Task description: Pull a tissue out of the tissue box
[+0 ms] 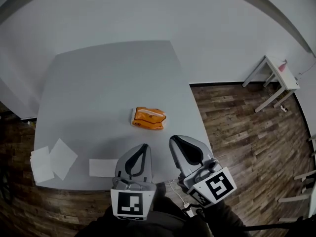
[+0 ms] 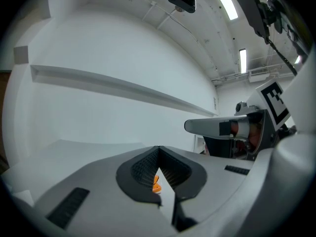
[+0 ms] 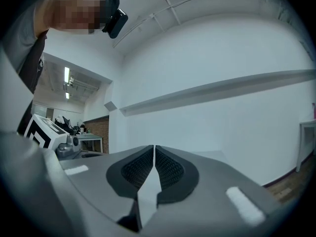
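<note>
An orange tissue pack (image 1: pixel 148 118) lies near the middle of the grey table (image 1: pixel 98 83). My left gripper (image 1: pixel 144 146) is over the table's near edge, short of the pack, with its jaws shut and nothing between them. My right gripper (image 1: pixel 174 139) is beside it on the right, also shut and empty. In the left gripper view the jaw tips (image 2: pixel 158 149) meet, and a sliver of the orange pack (image 2: pixel 156 184) shows through the gap below them. The right gripper's jaws (image 3: pixel 154 147) are pressed together and point at the white wall.
Several white sheets (image 1: pixel 53 162) lie at the table's near-left corner, and one more (image 1: pixel 103 167) lies by the left gripper. A small white table (image 1: pixel 276 75) stands on the wood floor at the far right. A cable (image 1: pixel 180 197) hangs below the right gripper.
</note>
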Available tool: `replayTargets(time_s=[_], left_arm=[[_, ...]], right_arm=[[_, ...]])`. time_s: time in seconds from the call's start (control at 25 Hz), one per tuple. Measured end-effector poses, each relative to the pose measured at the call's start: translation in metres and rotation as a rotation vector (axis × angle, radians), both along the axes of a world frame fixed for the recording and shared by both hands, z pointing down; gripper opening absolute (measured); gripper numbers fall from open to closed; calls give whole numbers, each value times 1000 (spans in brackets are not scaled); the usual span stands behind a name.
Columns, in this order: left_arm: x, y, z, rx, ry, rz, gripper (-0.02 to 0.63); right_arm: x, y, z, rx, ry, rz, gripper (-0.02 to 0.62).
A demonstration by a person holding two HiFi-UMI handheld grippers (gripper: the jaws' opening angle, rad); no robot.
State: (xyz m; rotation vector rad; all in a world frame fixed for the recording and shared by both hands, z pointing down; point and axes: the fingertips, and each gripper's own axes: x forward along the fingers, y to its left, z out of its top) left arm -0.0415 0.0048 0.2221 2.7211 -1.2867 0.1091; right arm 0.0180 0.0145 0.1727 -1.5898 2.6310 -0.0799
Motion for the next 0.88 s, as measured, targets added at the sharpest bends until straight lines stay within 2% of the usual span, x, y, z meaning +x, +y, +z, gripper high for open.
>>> replayTargets(time_s=[0.28, 0.6, 0.88], left_arm=[[8, -42, 12, -18, -28, -29, 0], [33, -87, 34, -66, -67, -97, 0], [51, -118, 53, -121, -73, -156, 0]], right_arm=[[16, -47, 15, -27, 32, -20, 23], [25, -101, 51, -89, 36, -139, 30], [39, -140, 93, -171, 123, -206, 43]])
